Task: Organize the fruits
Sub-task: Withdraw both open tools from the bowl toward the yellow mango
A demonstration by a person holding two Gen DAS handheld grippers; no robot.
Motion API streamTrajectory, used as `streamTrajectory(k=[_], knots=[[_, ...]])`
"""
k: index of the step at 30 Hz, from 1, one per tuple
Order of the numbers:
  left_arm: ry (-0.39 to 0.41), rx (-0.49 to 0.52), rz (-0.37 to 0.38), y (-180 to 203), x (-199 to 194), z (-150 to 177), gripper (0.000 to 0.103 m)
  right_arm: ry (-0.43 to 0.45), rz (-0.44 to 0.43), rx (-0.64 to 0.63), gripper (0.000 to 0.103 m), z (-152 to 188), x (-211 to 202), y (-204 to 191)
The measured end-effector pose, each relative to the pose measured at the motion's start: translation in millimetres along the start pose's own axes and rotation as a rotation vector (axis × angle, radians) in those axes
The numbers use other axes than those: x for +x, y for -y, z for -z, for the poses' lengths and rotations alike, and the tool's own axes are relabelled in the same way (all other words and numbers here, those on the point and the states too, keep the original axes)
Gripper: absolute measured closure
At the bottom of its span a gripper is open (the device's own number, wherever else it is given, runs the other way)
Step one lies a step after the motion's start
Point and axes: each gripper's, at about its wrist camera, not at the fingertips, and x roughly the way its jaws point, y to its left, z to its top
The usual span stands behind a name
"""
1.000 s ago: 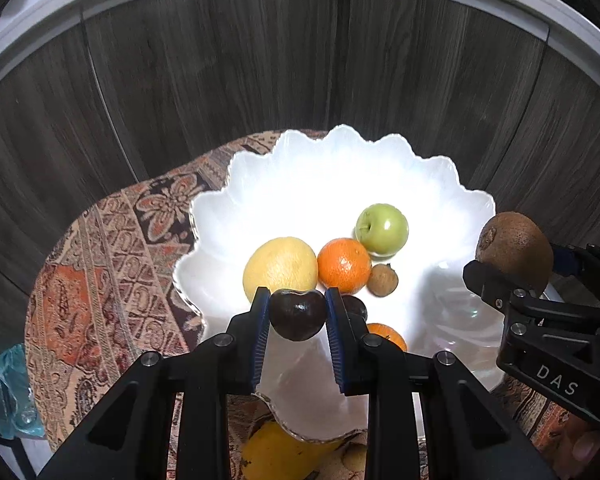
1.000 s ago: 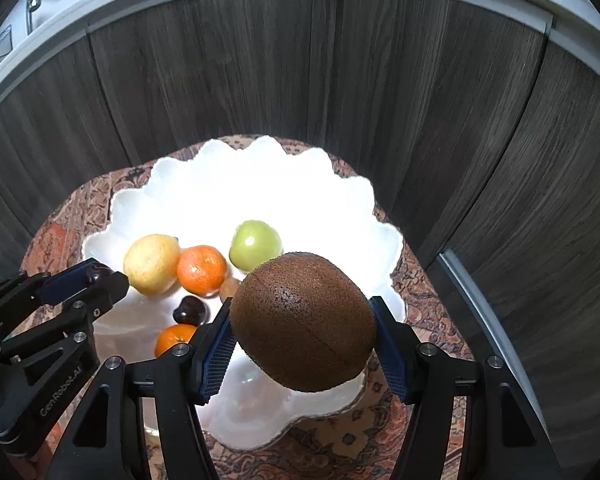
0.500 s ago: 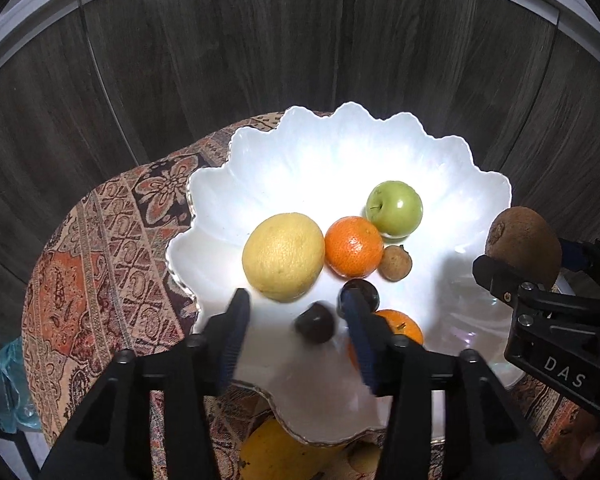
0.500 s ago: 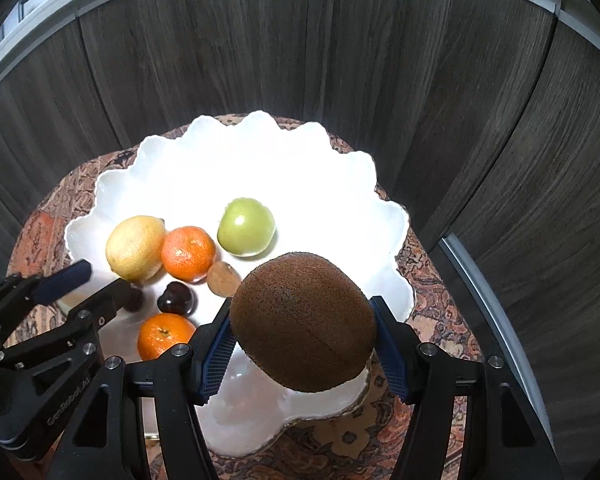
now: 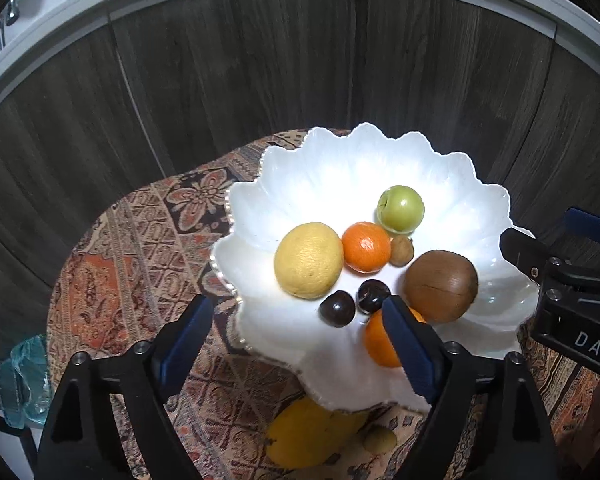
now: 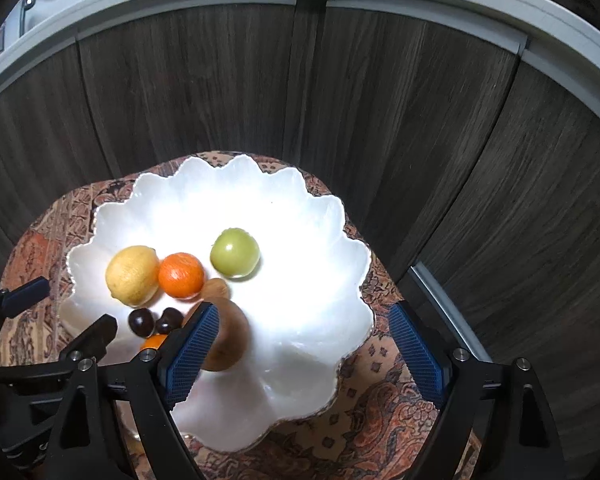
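A white scalloped bowl (image 5: 340,168) sits on a patterned cloth. In it lie a yellow lemon (image 5: 308,260), an orange (image 5: 366,246), a green apple (image 5: 401,209), a small brown fruit (image 5: 402,251), two dark cherries (image 5: 337,308), a second orange (image 5: 378,340) and a brown kiwi (image 5: 440,286). My left gripper (image 5: 296,348) is open and empty above the bowl's near rim. My right gripper (image 6: 304,356) is open and empty over the bowl (image 6: 312,304); the kiwi (image 6: 228,340) lies by its left finger.
A yellow fruit (image 5: 312,436) and a small one (image 5: 378,440) lie on the cloth (image 5: 140,248) in front of the bowl. Dark wood cabinet doors (image 5: 240,72) stand behind. A pale blue glass object (image 5: 24,380) is at the far left.
My left gripper opened and let a dark cherry drop into the bowl. My right gripper opened and the kiwi now lies in the bowl. Both grippers drew back.
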Motion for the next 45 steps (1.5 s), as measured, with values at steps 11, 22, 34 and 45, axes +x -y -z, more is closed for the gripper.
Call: streamTrajectory(k=[11, 22, 34, 45], knots=[[0.041, 0.006, -0.045, -13.3, -33.6, 15.6, 0.008, 0.017, -0.014, 0.022, 0.011, 14.2, -29.3, -8.3], [0.04, 0.011, -0.035, -10.1, -51.9, 37.1, 0.007, 0.03, -0.023, 0.048, 0.011, 32.0, -53.1, -8.0], [-0.002, 0.015, -0.02, -3.1, -43.3, 59.1, 0.007, -0.011, -0.018, 0.064, 0.011, 58.2, -48.4, -4.2], [-0.042, 0.005, -0.014, 5.8, -16.9, 72.3, 0.007, -0.05, -0.006, 0.058, 0.011, 69.0, -29.0, 1.0]])
